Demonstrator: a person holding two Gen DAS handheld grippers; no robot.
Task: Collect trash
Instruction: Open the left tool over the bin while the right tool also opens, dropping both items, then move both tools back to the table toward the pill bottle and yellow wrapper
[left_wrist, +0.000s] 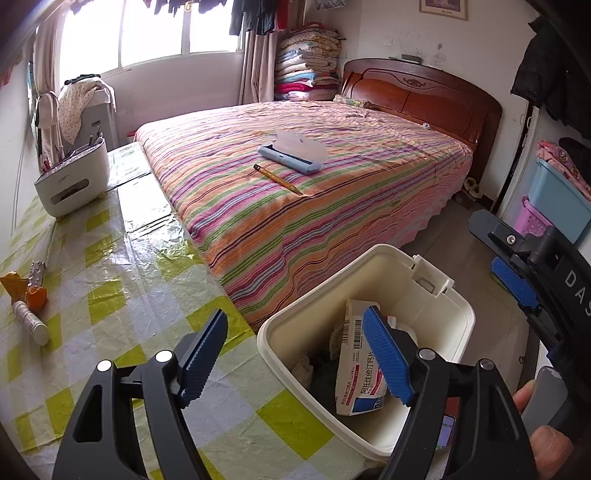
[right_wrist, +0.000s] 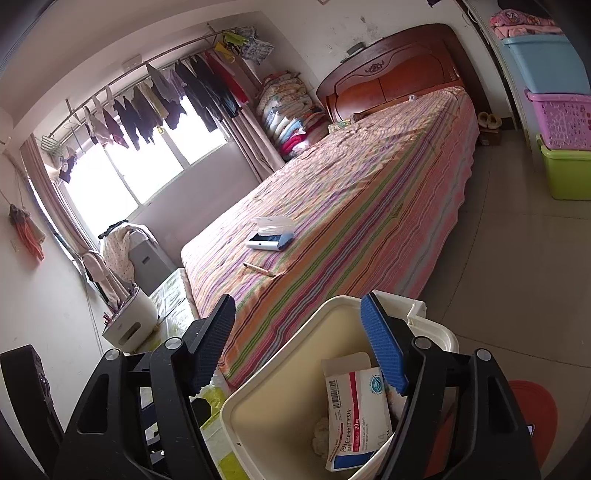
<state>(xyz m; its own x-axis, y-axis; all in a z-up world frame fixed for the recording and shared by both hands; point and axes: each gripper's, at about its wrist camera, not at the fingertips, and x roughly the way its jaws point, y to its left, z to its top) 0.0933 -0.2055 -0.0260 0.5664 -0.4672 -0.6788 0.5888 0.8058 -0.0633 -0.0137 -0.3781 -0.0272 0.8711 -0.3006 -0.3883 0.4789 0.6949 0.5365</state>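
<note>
Over the cream bin (left_wrist: 439, 295), your left gripper (left_wrist: 299, 354) and right gripper (right_wrist: 299, 343) gape empty. Inside lies a medicine box (right_wrist: 354, 413).

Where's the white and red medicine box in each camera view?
Left wrist view: the white and red cardboard medicine box stands in the cream plastic bin, lower centre-right.
Right wrist view: the same box lies in the bin, bottom centre-right.
Shared landmark: the yellow pencil on the striped bedspread.
</note>
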